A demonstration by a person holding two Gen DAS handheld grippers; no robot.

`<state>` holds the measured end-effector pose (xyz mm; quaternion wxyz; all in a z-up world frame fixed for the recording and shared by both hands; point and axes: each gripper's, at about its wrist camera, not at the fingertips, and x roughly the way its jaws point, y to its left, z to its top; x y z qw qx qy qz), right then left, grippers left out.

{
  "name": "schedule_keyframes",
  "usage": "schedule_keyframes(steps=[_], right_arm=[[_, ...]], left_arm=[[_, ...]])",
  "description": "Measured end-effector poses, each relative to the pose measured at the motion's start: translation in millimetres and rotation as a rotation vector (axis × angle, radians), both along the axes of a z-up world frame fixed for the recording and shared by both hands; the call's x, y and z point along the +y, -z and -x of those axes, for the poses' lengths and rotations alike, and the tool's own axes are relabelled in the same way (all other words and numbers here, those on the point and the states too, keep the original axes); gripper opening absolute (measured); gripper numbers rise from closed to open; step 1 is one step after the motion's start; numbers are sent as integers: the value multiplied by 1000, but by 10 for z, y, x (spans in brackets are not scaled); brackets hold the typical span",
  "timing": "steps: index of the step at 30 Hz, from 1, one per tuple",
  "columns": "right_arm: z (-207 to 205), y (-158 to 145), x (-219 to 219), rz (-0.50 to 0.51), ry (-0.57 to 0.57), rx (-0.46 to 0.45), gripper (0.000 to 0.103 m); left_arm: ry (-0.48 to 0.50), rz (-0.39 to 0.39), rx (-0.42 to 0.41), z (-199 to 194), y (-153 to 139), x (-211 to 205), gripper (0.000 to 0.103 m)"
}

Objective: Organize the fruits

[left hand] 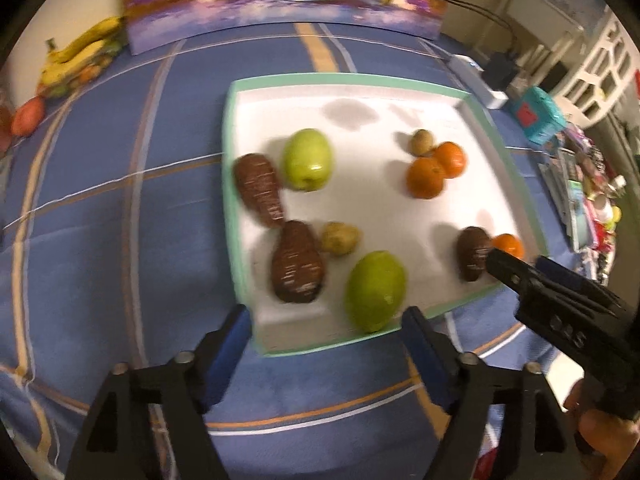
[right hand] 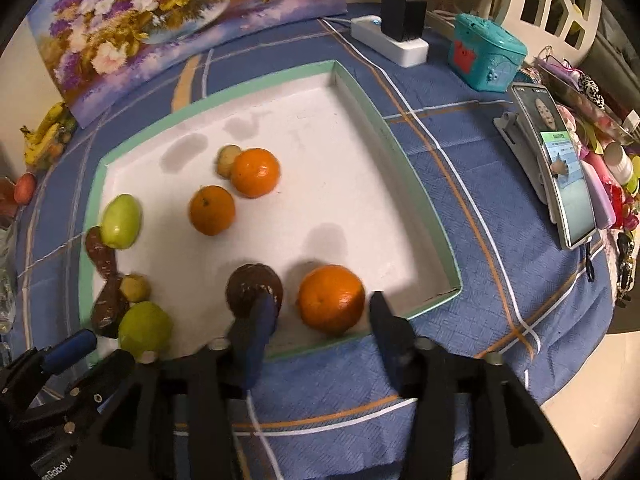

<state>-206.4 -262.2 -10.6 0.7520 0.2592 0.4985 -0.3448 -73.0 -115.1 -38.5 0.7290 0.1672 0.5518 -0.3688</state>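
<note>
A white tray with a green rim [left hand: 236, 168] [right hand: 416, 184] lies on a blue cloth. It holds two green apples [left hand: 308, 159] [left hand: 375, 290], several brown ridged fruits [left hand: 260, 189] [left hand: 298, 263], two small kiwis [left hand: 340, 239] [left hand: 423, 142] and three oranges [left hand: 426, 178] [right hand: 331, 298]. My left gripper [left hand: 326, 332] is open and empty at the tray's near edge. My right gripper [right hand: 320, 316] is open around the near orange, with a brown fruit [right hand: 252, 286] just left of it.
A flower painting [left hand: 288, 0] leans at the back. Bananas [left hand: 80, 56] and a red fruit [left hand: 27, 116] lie far left. A power strip [right hand: 390, 42], a teal box [right hand: 486, 58], a phone on a stand [right hand: 560, 168] and clutter stand on the right.
</note>
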Motion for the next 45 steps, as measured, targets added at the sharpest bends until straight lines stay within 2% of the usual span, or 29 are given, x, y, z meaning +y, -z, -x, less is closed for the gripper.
schedule_keyframes(steps=[2, 4, 6, 8, 10, 22, 45], right_arm=[[-49, -7, 82, 20, -21, 19, 75], [-76, -8, 139, 16, -37, 17, 75], [-83, -16, 189, 4, -50, 2, 76], [-90, -24, 241, 8, -62, 5, 84], [-107, -41, 290, 20, -75, 9, 88], [-215, -159, 461, 73, -125, -10, 89], [-301, -147, 534, 83, -152, 1, 89]], left_arm=[[-27, -14, -21, -34, -1, 87, 97], [-58, -21, -40, -73, -3, 178, 103], [-87, -27, -56, -116, -4, 281, 103], [-108, -33, -64, -161, -4, 364, 103], [-133, -36, -72, -212, -7, 458, 103], [-185, -64, -88, -318, -18, 668, 103], [-195, -95, -155, -270, -76, 554, 103]])
